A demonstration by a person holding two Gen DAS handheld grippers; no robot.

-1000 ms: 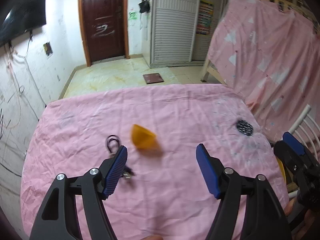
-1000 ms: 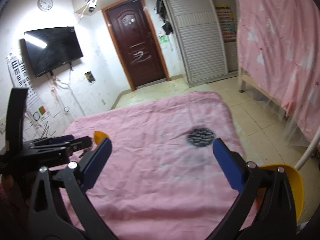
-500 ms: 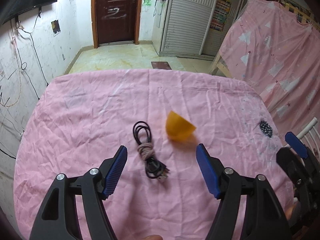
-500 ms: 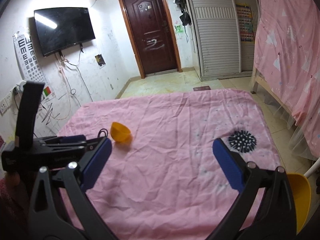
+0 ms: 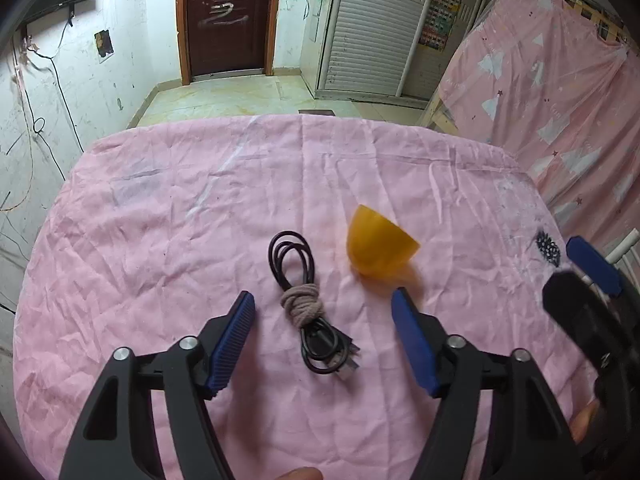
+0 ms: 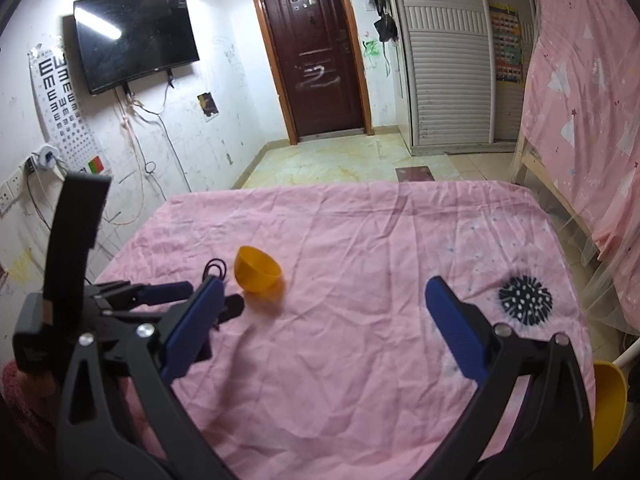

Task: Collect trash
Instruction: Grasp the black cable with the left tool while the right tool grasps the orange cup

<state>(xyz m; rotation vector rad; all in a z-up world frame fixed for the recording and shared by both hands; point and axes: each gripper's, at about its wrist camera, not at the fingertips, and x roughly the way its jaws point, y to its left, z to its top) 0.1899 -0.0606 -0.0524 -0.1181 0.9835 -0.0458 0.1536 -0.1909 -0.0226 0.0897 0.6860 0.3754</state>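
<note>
between the spread fingers of the left gripper [image 5: 323,322] lies a coiled black cable [image 5: 310,304], bound at its waist with a knot of pale, fibrous cord, its plug ends nearest the camera; the fingers straddle it with nothing held, likely lined up to close on it. just beyond the right finger tip sits an orange bowl [image 5: 380,246], smooth, thin plastic, tipped on its side. both rest on the wrinkled pink cloth [image 5: 168,216] over the worktop. the right gripper [image 6: 324,318] hovers wide apart and empty too, with a black spiky ball [image 6: 525,300] just beyond its right finger. a yellow scoop-like bin [image 6: 608,412] waits off the edge.
</note>
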